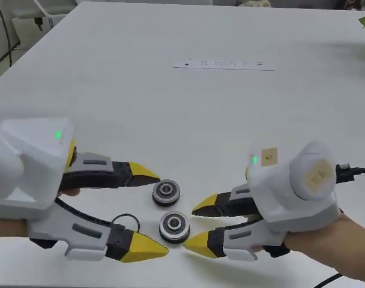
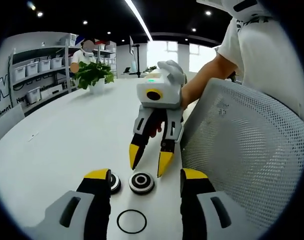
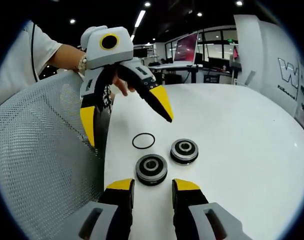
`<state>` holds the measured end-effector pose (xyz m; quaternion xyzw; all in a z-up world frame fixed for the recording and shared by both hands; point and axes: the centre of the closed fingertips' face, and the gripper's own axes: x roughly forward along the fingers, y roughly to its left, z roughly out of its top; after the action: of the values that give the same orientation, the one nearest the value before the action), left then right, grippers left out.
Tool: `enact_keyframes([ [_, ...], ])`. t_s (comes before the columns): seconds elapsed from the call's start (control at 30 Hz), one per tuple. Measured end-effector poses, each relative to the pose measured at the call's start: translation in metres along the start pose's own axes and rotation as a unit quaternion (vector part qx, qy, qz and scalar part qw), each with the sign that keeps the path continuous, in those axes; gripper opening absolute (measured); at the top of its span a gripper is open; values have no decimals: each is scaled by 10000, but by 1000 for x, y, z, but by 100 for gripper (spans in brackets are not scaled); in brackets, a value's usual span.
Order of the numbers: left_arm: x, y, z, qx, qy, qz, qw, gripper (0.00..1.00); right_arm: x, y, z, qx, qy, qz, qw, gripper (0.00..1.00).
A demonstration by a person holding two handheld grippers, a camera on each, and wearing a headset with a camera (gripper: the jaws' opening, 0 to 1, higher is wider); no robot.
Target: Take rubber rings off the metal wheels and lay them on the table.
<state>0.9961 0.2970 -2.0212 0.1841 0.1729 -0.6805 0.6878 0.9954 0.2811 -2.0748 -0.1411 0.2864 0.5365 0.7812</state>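
Head view: left gripper (image 1: 164,213), jaws wide apart, empty. Two round silver metal wheels (image 1: 166,192) stand on the white table (image 1: 200,120) at its tips. Right gripper (image 1: 188,227), jaws apart, at 3 o'clock.
Left gripper view: thin black rubber ring (image 2: 131,221) lies flat at 6 o'clock of the wheels.
Right gripper view: ring at 11 o'clock of the nearer wheel, not touching it.

Surroundings of the white table (image 1: 170,114)

A long white power strip (image 1: 223,64) lies flat far out on the table. In the left gripper view a potted green plant (image 2: 93,75) stands at the table's far end, with shelves (image 2: 39,75) of white storage bins (image 2: 32,67) along the wall beside it. A grey mesh chair back (image 2: 242,145) stands close against the table's edge. In the right gripper view a monitor (image 3: 186,49) with a lit screen stands on a desk further back. A strip light (image 2: 138,20) and small spots shine on the dark ceiling.
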Motion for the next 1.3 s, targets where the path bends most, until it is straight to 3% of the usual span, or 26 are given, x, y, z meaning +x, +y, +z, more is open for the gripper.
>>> enact_keyframes([
  [0.1,5,3,2,-120,-87,50,9999,42,1,1,-1,9,-2,4,10000,27],
  [0.27,17,7,-2,-23,-29,60,10000,31,2,1,2,98,-87,47,9999,24],
  [0.33,21,8,-4,-190,-20,26,9998,30,2,0,3,143,-121,51,9998,23],
  [0.53,32,11,-19,-102,187,111,9997,17,2,-1,3,325,-192,66,9993,21],
  [0.73,32,7,-30,-154,299,36,9994,16,4,1,1,280,-136,91,9995,20],
  [0.87,31,13,-33,-17,167,130,9998,11,6,2,-1,302,-112,104,9994,20],
  [1.03,34,6,-35,48,165,56,9998,8,6,0,-4,290,-85,83,9995,17],
  [1.2,36,7,-35,77,123,79,9999,8,5,0,-5,174,-55,32,9998,12],
  [1.3,36,7,-34,54,90,94,9999,8,3,-1,-8,-110,4,-111,9999,1],
])
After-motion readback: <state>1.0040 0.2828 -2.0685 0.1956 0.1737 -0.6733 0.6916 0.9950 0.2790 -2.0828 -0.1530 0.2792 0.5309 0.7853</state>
